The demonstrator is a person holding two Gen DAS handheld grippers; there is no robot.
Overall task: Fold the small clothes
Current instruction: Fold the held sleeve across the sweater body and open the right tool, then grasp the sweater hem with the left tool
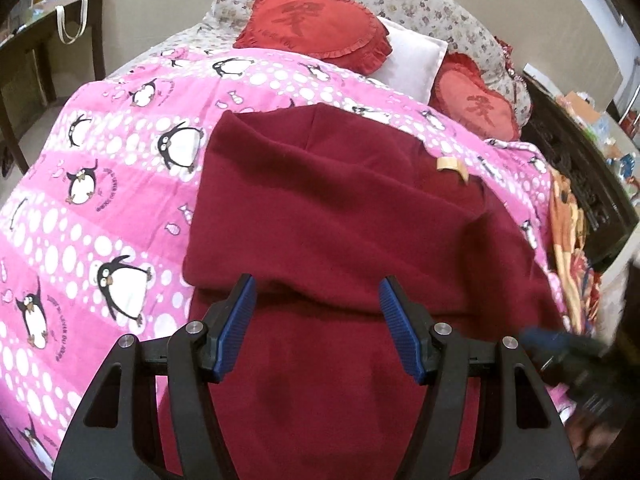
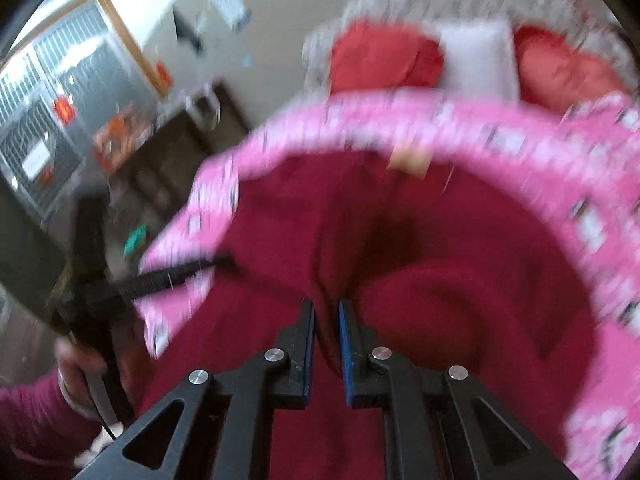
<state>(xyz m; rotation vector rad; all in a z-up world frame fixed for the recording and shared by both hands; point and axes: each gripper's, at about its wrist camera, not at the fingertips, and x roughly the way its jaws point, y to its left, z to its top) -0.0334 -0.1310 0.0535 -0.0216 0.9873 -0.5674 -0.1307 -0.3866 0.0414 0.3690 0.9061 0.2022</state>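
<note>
A dark red fleece garment [image 1: 328, 216] lies partly folded on a pink penguin blanket [image 1: 100, 184], with a tan label [image 1: 452, 166] near its far edge. My left gripper [image 1: 316, 292] is open just above the garment's near part, empty. My right gripper [image 2: 326, 308] is shut on a raised fold of the red garment [image 2: 460, 280] and holds it up; this view is motion-blurred. The right gripper also shows blurred at the right edge of the left wrist view [image 1: 568, 356].
Two red heart cushions [image 1: 316, 28] and a white pillow [image 1: 412, 60] lie at the bed's head. A dark table [image 1: 44, 40] stands at the left. Dark furniture with clutter [image 1: 580, 160] stands at the right. The person's hand with the left gripper [image 2: 92, 280] shows at left.
</note>
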